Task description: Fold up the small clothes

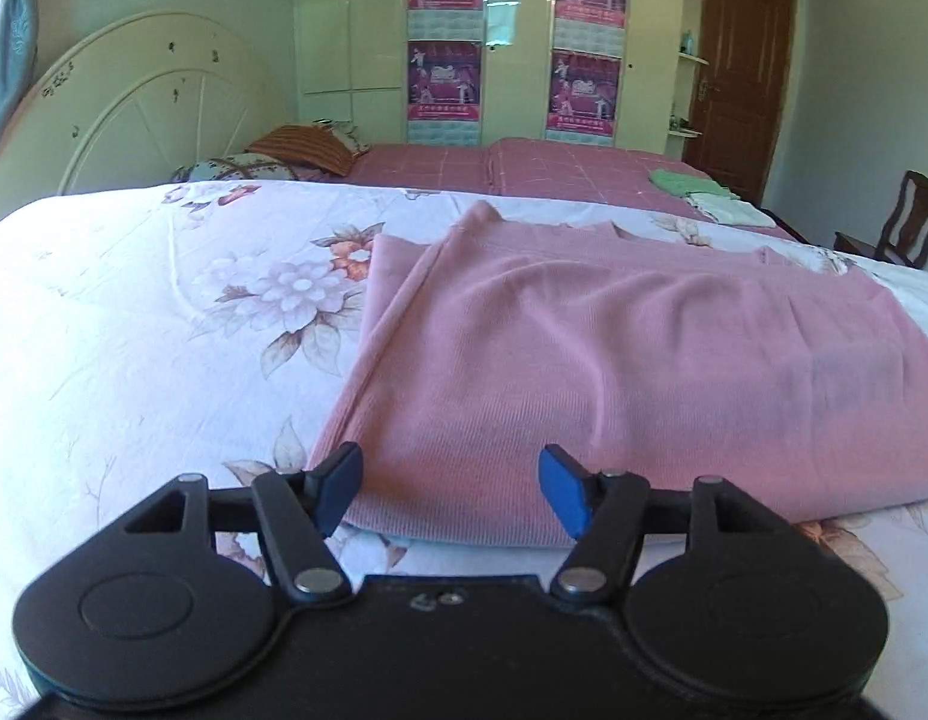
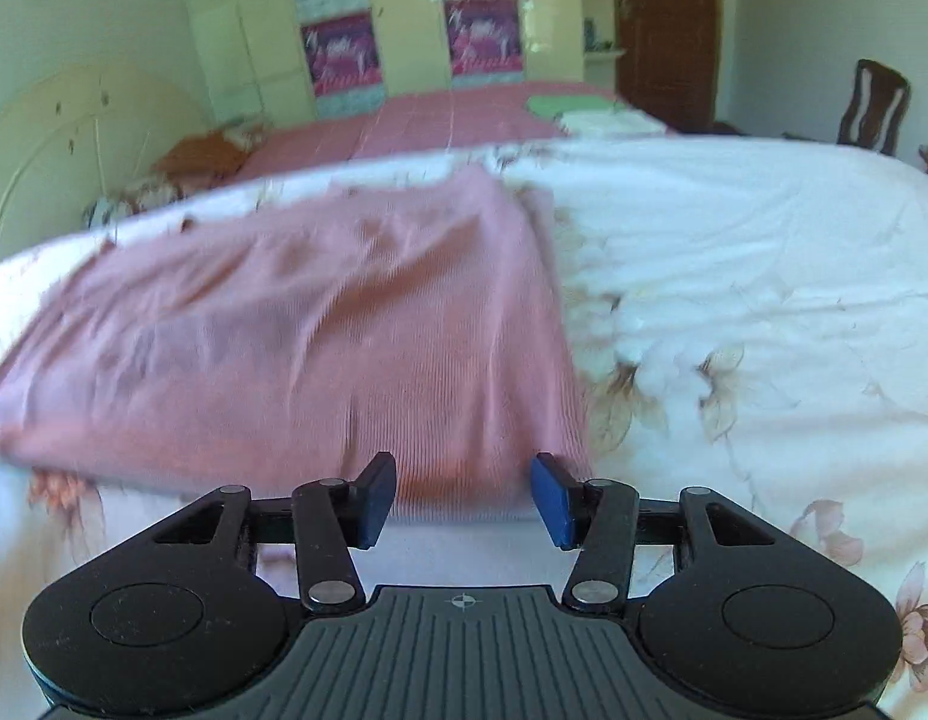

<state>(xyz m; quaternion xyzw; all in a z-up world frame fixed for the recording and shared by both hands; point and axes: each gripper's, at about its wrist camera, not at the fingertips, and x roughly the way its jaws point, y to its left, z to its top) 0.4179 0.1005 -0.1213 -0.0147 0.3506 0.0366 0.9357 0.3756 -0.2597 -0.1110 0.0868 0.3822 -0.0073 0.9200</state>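
Note:
A pink ribbed garment [image 1: 613, 372] lies folded flat on the floral white bedspread [image 1: 134, 330]. My left gripper [image 1: 450, 489] is open, its blue pads either side of the garment's near left corner, just above the cloth. In the right wrist view the same pink garment [image 2: 320, 348] is blurred. My right gripper [image 2: 464, 498] is open at the garment's near right corner, holding nothing.
Behind are a bed with a pink checked cover [image 1: 523, 171], pillows [image 1: 308, 150], a white headboard [image 1: 146, 108], and folded green and white clothes [image 1: 703, 195]. A wardrobe with posters [image 1: 446, 42], a brown door [image 1: 739, 60] and a wooden chair [image 2: 871, 105] stand at the back.

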